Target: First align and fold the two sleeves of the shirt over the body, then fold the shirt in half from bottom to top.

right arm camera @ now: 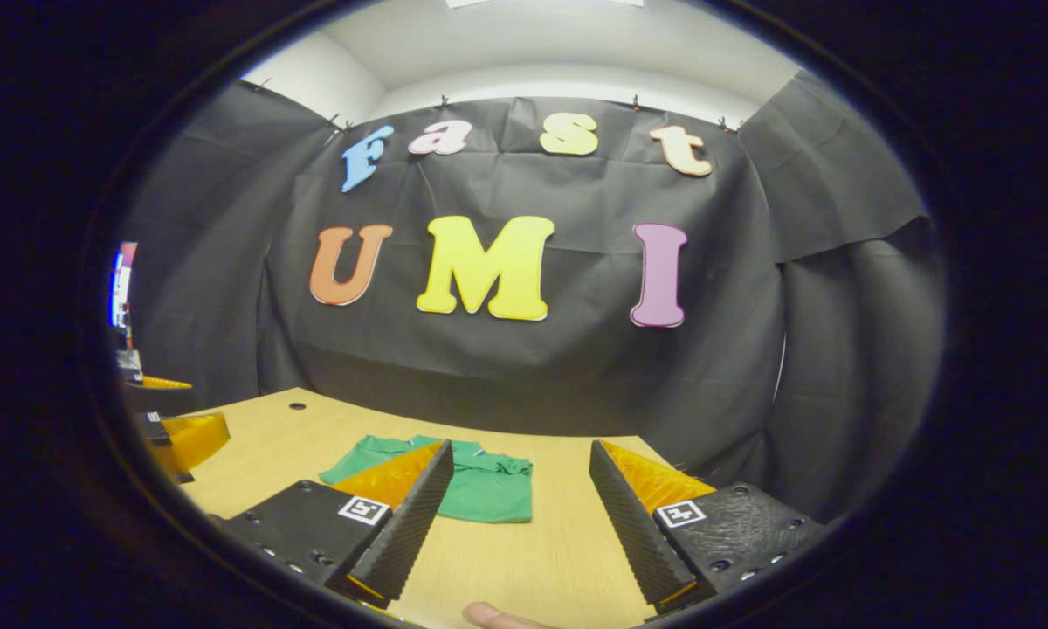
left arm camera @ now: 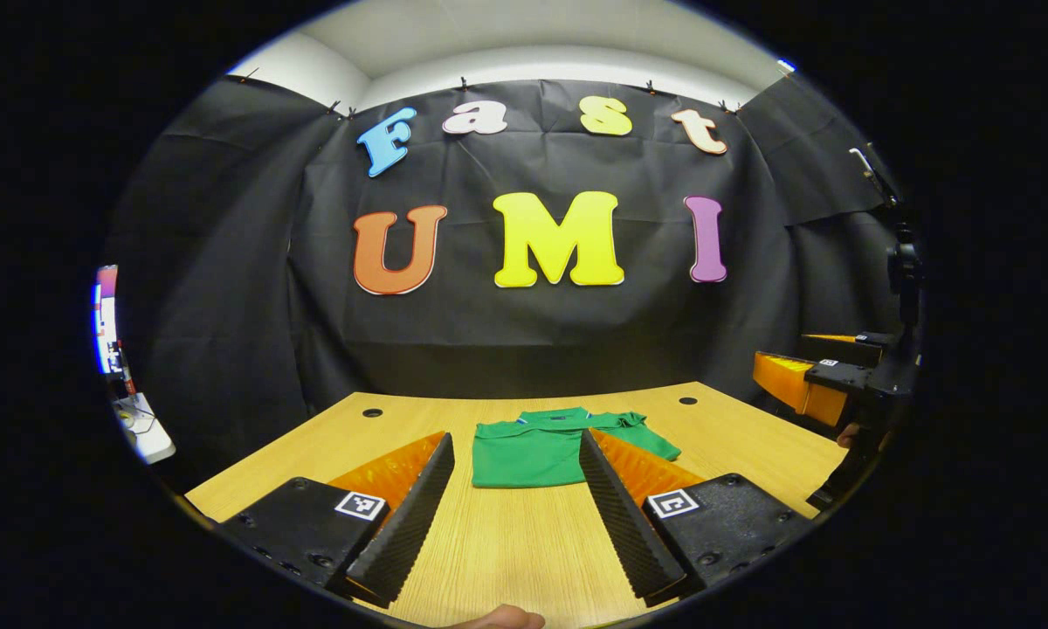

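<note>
1. The green polo shirt (left arm camera: pixel 537 450) lies flat toward the far middle of the wooden table (left arm camera: pixel 506 542), collar at the far edge. In the left gripper view one sleeve sticks out to the right. It looks short for its width, so it may already be partly folded; I cannot tell how far.
2. The left gripper (left arm camera: pixel 515 498) hovers above the near table with its fingers spread wide and nothing between them. The right gripper (right arm camera: pixel 517 511) does the same, with the shirt (right arm camera: pixel 480 494) ahead and to the left of it.
3. Risk: both grippers are well apart from the cloth, so a descent aimed badly could pinch only the top layer, or catch two layers at once and drag the stack.
4. Risk: the protruding sleeve could be folded skew if seized away from its edge, leaving it off the body.
5. Risk: the smooth table may let the whole shirt slide when one corner is lifted.
</note>
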Demonstrator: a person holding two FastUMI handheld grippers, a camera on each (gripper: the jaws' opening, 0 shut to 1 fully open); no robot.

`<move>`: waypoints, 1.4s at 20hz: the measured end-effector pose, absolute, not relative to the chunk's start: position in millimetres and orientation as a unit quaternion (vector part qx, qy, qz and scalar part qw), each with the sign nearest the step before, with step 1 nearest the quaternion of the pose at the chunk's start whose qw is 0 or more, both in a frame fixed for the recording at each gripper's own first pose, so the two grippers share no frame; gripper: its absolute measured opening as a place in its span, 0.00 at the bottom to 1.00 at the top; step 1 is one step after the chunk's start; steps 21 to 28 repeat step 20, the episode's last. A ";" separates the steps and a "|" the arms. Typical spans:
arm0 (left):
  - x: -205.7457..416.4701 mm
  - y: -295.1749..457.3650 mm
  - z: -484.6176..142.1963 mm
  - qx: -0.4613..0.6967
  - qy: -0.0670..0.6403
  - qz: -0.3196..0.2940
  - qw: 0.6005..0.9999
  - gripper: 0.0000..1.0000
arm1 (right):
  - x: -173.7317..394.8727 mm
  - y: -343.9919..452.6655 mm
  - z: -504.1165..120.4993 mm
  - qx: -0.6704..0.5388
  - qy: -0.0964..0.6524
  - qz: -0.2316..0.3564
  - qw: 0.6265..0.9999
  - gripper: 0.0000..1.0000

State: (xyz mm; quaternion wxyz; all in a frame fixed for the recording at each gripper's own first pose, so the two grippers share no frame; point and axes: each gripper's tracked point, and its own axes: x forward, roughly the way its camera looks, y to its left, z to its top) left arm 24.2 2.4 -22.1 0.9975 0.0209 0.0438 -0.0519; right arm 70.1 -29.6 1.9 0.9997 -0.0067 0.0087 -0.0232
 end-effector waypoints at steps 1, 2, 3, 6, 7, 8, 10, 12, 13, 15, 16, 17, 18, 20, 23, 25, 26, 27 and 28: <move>20.7 5.0 -18.6 0.022 0.036 -0.052 0.998 0.93 | 66.4 -32.3 2.6 -0.018 0.006 -0.028 0.999 0.95; 18.8 5.4 -13.6 0.023 0.030 -0.053 0.998 0.93 | 62.0 -33.4 1.2 -0.022 0.007 -0.030 0.999 0.95; 16.1 3.4 -13.9 0.024 0.030 -0.058 0.998 0.93 | 58.9 -29.7 -1.9 -0.020 0.010 -0.030 0.999 0.97; 15.0 -1.7 -12.2 0.015 0.024 -0.066 0.997 0.93 | 49.1 -29.3 -10.1 -0.009 0.021 -0.036 0.999 0.96; 15.6 -2.1 -12.4 0.014 0.023 -0.065 0.998 0.93 | 47.8 -28.8 -11.1 -0.006 0.020 -0.038 0.999 0.96; 17.2 -1.9 -13.5 0.011 0.023 -0.063 0.998 0.93 | 46.6 -26.8 -10.6 -0.007 0.019 -0.038 0.999 0.93; 21.3 -7.6 -19.5 0.004 0.031 -0.077 0.997 0.93 | 44.5 -28.5 -17.5 -0.011 0.025 -0.043 0.999 0.97; 26.0 -1.1 -25.7 0.000 0.042 -0.070 0.997 0.93 | 43.6 -22.8 -21.2 -0.007 0.031 -0.039 0.999 0.95; 27.8 5.6 -26.1 0.000 0.042 -0.062 0.997 0.93 | 43.5 -19.7 -24.1 -0.007 0.035 -0.036 0.999 0.98; 30.1 14.6 -27.5 -0.001 0.045 -0.051 0.998 0.93 | 43.6 -18.5 -28.9 -0.013 0.040 -0.036 0.998 0.95; 30.5 19.1 -27.8 -0.002 0.044 -0.044 0.998 0.93 | 43.7 -16.4 -30.4 -0.017 0.041 -0.034 0.998 0.95; 32.5 23.4 -26.4 -0.004 0.042 -0.039 0.998 0.93 | 44.3 -15.2 -33.0 -0.020 0.044 -0.033 0.998 0.95; 32.5 25.7 -26.2 -0.007 0.042 -0.035 0.998 0.93 | 45.0 -12.7 -36.2 -0.020 0.048 -0.031 0.998 0.95; 33.3 26.7 -27.4 -0.012 0.044 -0.035 0.998 0.93 | 45.4 -7.2 -41.6 -0.020 0.056 -0.024 0.998 0.98; 33.3 26.7 -27.4 -0.012 0.044 -0.035 0.998 0.93 | 45.4 -7.2 -41.6 -0.020 0.056 -0.024 0.998 0.98; 33.3 26.7 -27.4 -0.012 0.044 -0.035 0.998 0.93 | 45.4 -7.2 -41.6 -0.020 0.056 -0.024 0.998 0.98; 33.3 26.7 -27.4 -0.012 0.044 -0.035 0.998 0.93 | 45.4 -7.2 -41.6 -0.020 0.056 -0.024 0.998 0.98; 33.3 26.7 -27.4 -0.012 0.044 -0.035 0.998 0.93 | 45.4 -7.2 -41.6 -0.020 0.056 -0.024 0.998 0.98; 33.3 26.7 -27.4 -0.012 0.044 -0.035 0.998 0.93 | 45.4 -7.2 -41.6 -0.020 0.056 -0.024 0.998 0.98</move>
